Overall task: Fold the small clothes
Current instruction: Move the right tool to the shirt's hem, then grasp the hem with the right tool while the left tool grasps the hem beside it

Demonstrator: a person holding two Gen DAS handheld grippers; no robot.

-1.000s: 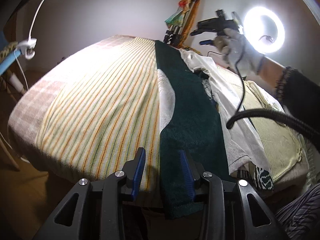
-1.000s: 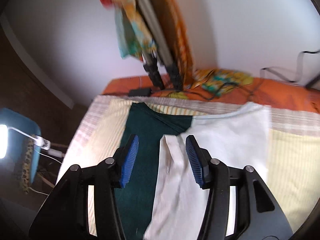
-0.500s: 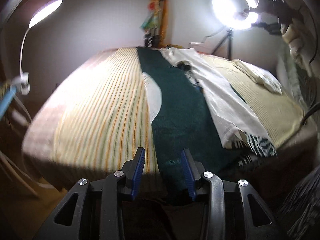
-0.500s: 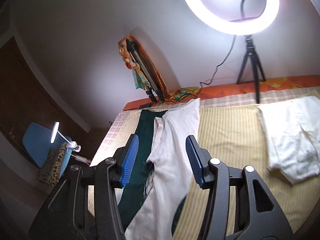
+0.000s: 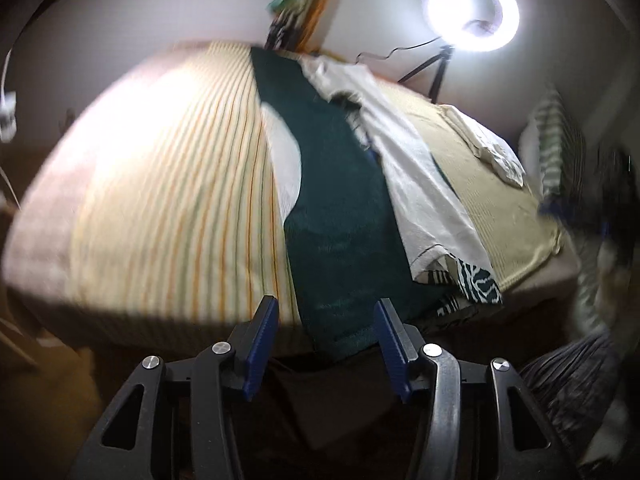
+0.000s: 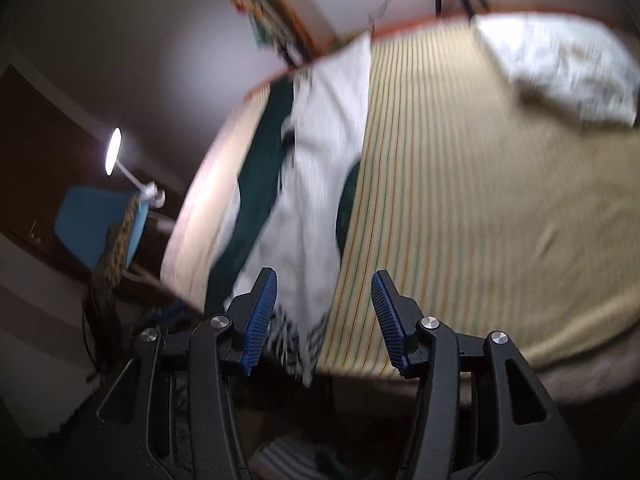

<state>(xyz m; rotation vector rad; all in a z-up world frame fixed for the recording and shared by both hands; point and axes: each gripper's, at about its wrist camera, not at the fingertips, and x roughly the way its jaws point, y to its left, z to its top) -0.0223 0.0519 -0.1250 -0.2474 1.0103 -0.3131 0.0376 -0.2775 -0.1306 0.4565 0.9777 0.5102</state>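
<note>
Dark green garment (image 5: 340,216) lies in a long strip down the striped bed (image 5: 160,208), near hem hanging over the near edge. White garment (image 5: 416,184) lies on top along its right side, with a black-and-white patterned piece (image 5: 476,280) at its near end.

Left tool (image 5: 324,336): jaws opening, green hem between them, pads not pressing on it, so released. Right tool (image 6: 320,316): parted, clamping nothing; the white garment's (image 6: 320,168) near end shows between the pads, no contact that I can tell.

Handling, my read: both are light, limp fabric with no stiffness. They'll sag and drag, and the top layer likely slides off the lower one. Take a hem corner or edge and pinch a single layer only. Green looks knit and grippier; white looks thinner.

View differences:
- Left wrist: ring light (image 5: 472,12) on its tripod, green near hem, person's striped clothing at right.
- Right wrist: crumpled white cloth (image 6: 560,72) far right on the bed seen large, blue chair (image 6: 96,224) and clip lamp (image 6: 114,152) at left. Heavily blurred.
</note>
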